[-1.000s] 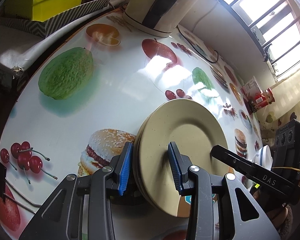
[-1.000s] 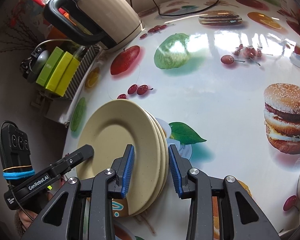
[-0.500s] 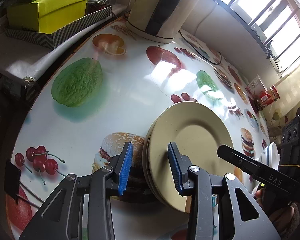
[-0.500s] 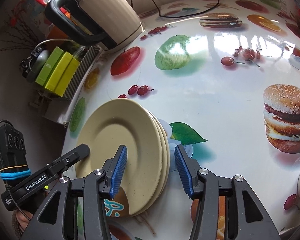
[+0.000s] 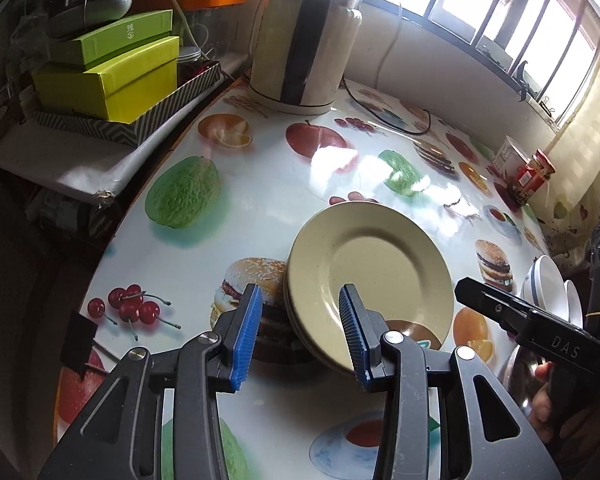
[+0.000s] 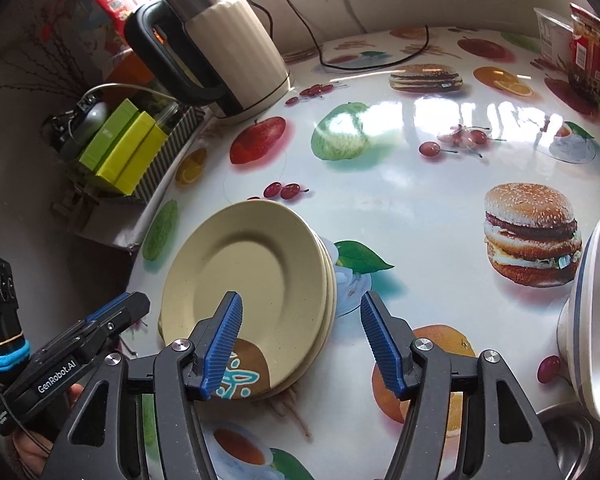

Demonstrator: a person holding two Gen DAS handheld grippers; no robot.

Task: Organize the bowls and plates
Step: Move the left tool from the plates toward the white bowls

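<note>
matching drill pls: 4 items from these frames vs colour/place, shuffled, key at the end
Things:
1. stack of plates
2. kettle
3. boxes
4. jar

Descriptions:
A. yellow-green, piled in a striped tray beside the table
B. beige, on the table just ahead of both sets of jaws
C. red lid, far table edge near the curtain
D. cream body, black handle, cord behind it

Pairs: 1-B, 2-D, 3-A, 4-C

Both tongs [image 5: 300,332] [image 6: 300,344] have let go of the plates [image 5: 370,276], backing away, jaws opening.
</note>
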